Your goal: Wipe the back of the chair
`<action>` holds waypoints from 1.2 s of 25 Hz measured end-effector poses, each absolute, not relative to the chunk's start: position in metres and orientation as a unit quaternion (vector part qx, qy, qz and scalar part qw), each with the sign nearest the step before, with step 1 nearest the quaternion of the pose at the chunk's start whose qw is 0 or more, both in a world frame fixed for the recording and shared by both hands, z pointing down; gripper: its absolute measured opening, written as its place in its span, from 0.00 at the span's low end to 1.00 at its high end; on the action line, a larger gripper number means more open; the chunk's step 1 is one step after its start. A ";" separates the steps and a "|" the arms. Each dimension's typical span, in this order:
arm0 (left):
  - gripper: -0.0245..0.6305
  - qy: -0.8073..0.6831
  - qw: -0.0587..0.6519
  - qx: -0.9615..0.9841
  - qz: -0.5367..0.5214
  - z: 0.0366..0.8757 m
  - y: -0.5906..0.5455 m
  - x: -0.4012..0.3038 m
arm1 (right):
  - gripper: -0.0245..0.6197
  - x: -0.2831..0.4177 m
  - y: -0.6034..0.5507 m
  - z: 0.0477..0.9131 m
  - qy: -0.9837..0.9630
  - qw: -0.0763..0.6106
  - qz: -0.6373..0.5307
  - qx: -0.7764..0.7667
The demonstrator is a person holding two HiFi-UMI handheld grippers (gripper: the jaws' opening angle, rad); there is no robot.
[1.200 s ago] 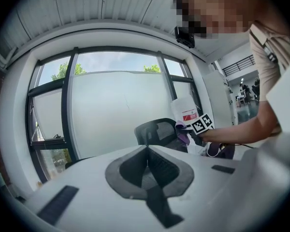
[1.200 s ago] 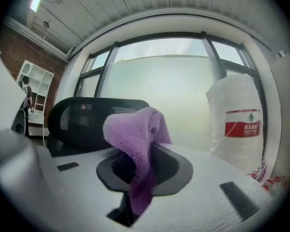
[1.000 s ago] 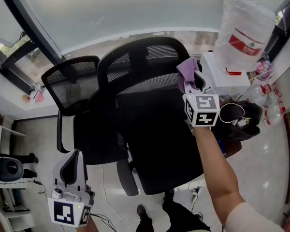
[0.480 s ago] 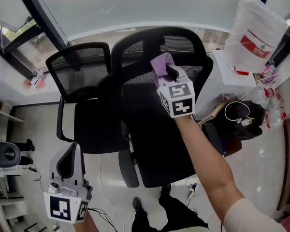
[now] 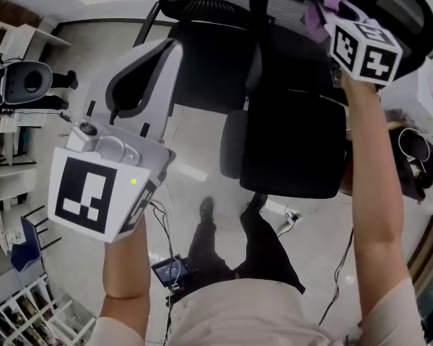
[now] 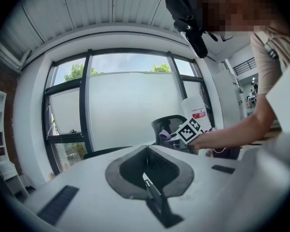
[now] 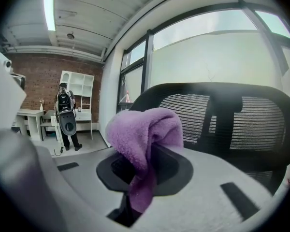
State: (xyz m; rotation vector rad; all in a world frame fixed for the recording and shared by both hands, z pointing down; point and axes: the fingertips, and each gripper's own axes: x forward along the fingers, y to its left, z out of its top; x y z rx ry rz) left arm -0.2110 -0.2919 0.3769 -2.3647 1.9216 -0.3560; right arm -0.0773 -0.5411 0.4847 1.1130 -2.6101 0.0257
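Head view: purple cloth (image 7: pixel 144 129) crossing the chair back (image 7: pixel 193 112)

The right gripper (image 5: pixel 330 14) is pinching the purple cloth and holding it at the upper part of the black mesh chair back, having slid inward from the right edge over the last second. The left gripper (image 6: pixel 146 180), jaws pressed together on nothing, is lifting closer to the camera. By all appearances the wipe is under way, with much of the mesh still waiting.
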 end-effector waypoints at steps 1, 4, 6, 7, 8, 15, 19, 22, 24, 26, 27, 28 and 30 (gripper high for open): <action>0.05 0.627 0.034 -0.770 -0.117 0.376 -0.289 -0.213 | 0.12 -0.077 -0.540 0.485 -0.908 0.156 0.012 0.388; 0.05 0.626 0.034 -0.770 -0.119 0.372 -0.281 -0.215 | 0.12 -0.071 -0.537 0.487 -0.905 0.166 0.025 0.391; 0.05 0.625 0.040 -0.771 -0.117 0.365 -0.272 -0.217 | 0.12 -0.064 -0.530 0.486 -0.902 0.167 0.031 0.398; 0.05 0.625 0.044 -0.771 -0.116 0.361 -0.268 -0.219 | 0.12 -0.060 -0.526 0.483 -0.900 0.166 0.031 0.402; 0.05 0.625 0.047 -0.771 -0.114 0.357 -0.263 -0.221 | 0.12 -0.055 -0.521 0.479 -0.898 0.166 0.030 0.406; 0.05 0.614 0.066 -0.781 -0.099 0.321 -0.227 -0.226 | 0.12 -0.015 -0.473 0.430 -0.885 0.159 0.014 0.438; 0.05 0.602 0.072 -0.790 -0.093 0.305 -0.201 -0.224 | 0.12 0.007 -0.436 0.395 -0.878 0.140 0.006 0.457; 0.05 0.603 0.079 -0.789 -0.085 0.285 -0.181 -0.226 | 0.12 0.022 -0.402 0.362 -0.875 0.121 -0.003 0.469; 0.05 0.597 0.098 -0.794 -0.062 0.265 -0.170 -0.221 | 0.12 0.035 -0.379 0.342 -0.872 0.110 -0.009 0.477; 0.05 0.593 0.102 -0.796 -0.066 0.258 -0.156 -0.220 | 0.12 0.046 -0.355 0.325 -0.871 0.102 -0.011 0.481; 0.05 0.590 0.103 -0.798 -0.068 0.254 -0.150 -0.219 | 0.12 0.052 -0.343 0.315 -0.870 0.097 -0.012 0.483; 0.05 0.587 0.107 -0.800 -0.064 0.248 -0.143 -0.217 | 0.12 0.058 -0.331 0.305 -0.869 0.091 -0.014 0.486; 0.05 0.580 0.116 -0.805 -0.050 0.233 -0.131 -0.212 | 0.12 0.068 -0.306 0.284 -0.867 0.080 -0.019 0.491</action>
